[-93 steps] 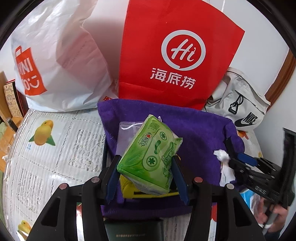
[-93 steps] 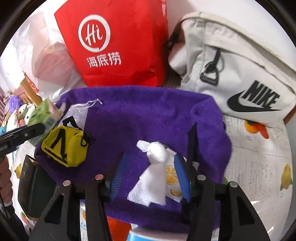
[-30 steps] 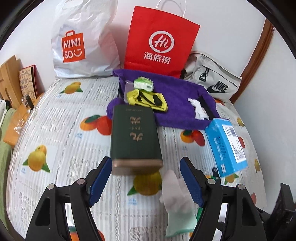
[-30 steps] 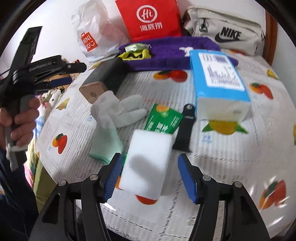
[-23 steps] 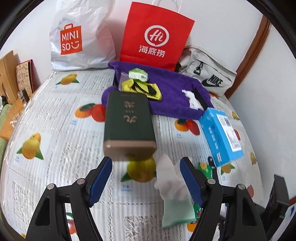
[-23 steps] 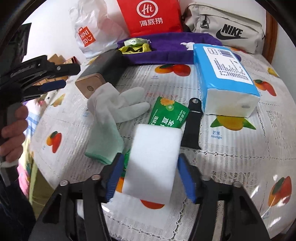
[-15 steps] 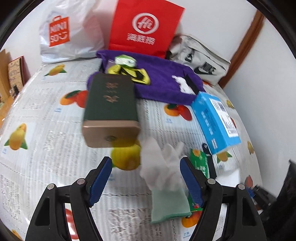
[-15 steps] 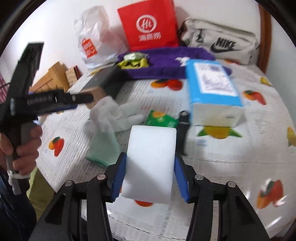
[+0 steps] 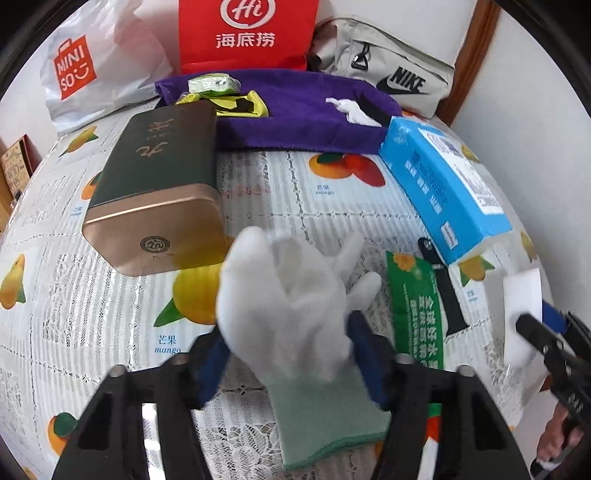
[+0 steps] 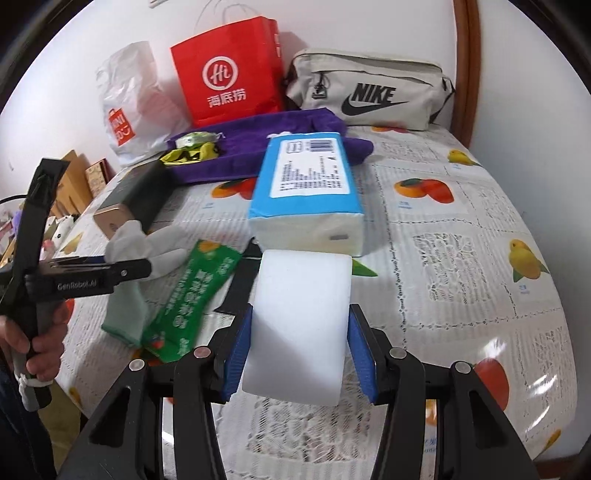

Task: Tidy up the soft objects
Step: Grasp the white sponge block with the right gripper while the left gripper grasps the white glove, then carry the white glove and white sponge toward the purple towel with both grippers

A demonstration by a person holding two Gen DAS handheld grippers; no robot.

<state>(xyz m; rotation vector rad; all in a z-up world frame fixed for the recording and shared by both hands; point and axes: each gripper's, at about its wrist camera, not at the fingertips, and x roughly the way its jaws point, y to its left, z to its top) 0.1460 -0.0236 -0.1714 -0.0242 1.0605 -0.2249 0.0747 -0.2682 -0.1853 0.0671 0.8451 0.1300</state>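
A white glove with a green cuff (image 9: 291,306) lies on the table between the blue pads of my left gripper (image 9: 286,354), which straddles it with its jaws still apart. My right gripper (image 10: 299,347) is shut on a white sponge block (image 10: 299,325) and holds it above the table; the block also shows in the left wrist view (image 9: 521,306). A purple towel (image 9: 295,107) at the back holds a green tissue pack (image 9: 212,83), a yellow pouch (image 9: 236,105) and a white crumpled tissue (image 9: 351,110).
A dark green tin box (image 9: 159,177) lies left of the glove. A blue tissue pack (image 9: 443,184), a green sachet (image 9: 415,295) and a black strap (image 9: 448,291) lie to the right. Red bag (image 9: 247,33), white Miniso bag (image 9: 92,62) and Nike pouch (image 9: 391,77) stand behind.
My left gripper has come down and forward so its pads now flank the glove. My right gripper has closed on the white sponge block and lifted it.
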